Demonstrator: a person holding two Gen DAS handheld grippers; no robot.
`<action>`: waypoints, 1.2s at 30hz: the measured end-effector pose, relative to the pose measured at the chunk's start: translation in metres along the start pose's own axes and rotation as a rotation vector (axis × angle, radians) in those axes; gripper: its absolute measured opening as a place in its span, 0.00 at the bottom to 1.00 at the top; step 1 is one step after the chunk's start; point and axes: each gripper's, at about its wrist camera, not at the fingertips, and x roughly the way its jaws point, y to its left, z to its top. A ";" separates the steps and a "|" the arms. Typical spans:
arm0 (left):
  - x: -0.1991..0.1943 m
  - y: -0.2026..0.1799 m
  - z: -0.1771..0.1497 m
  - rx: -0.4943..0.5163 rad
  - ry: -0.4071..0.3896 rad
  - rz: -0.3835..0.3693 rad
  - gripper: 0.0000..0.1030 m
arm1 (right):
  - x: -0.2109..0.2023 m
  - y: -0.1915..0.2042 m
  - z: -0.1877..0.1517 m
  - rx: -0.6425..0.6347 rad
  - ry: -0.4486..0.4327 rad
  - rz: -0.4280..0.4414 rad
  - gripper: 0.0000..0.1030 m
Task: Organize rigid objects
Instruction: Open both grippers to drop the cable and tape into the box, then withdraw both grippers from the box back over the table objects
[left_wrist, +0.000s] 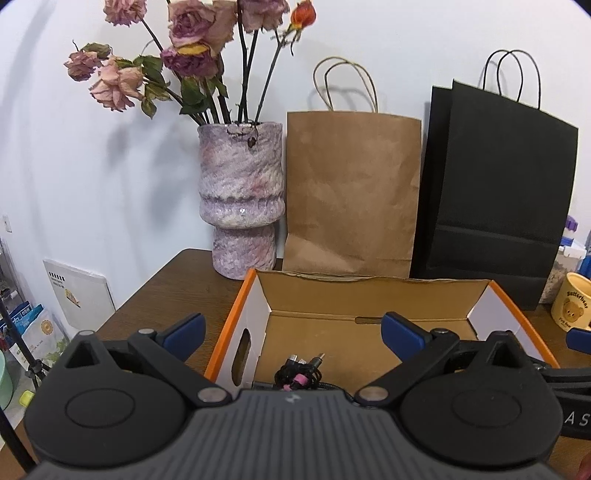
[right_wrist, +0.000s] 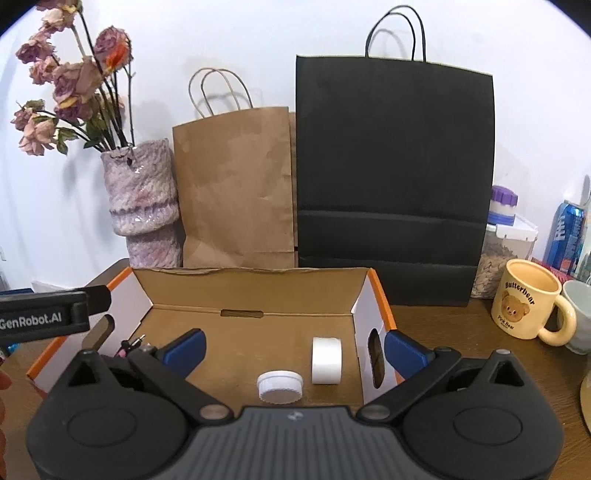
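cardboard box (right_wrist: 255, 332) sits on the surface, holding a white tape roll (right_wrist: 326, 360), a white cap (right_wrist: 279, 386) and a coiled black cable (left_wrist: 301, 374). my left fingers (left_wrist: 291, 332) and right fingers (right_wrist: 293, 349) are both spread wide, empty, above it.

Brightness: both views are bright and even, with soft indoor light.
Light direction: it seems to come from above and the front; the exact source is not visible.
Shadows: the dried flowers (left_wrist: 177, 59) throw pale grey shadows on the white wall (left_wrist: 406, 44); the handles of the brown bag (right_wrist: 236, 184) also leave a faint shadow.
Glare: small highlights sit on the glazed vase (left_wrist: 242, 199).
Dark areas: the black bag (right_wrist: 395, 177) shows almost no detail.
Distortion: strong fisheye bending, with dark corners.
Focus: both views look slightly soft.
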 end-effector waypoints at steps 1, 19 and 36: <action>-0.003 0.000 0.000 -0.001 -0.003 -0.003 1.00 | -0.003 0.000 0.000 -0.004 -0.002 -0.002 1.00; -0.072 0.006 -0.021 0.025 -0.030 -0.048 1.00 | -0.084 -0.013 -0.022 -0.040 -0.056 -0.023 1.00; -0.127 0.014 -0.061 0.052 0.006 -0.089 1.00 | -0.145 -0.013 -0.073 -0.077 -0.032 -0.012 1.00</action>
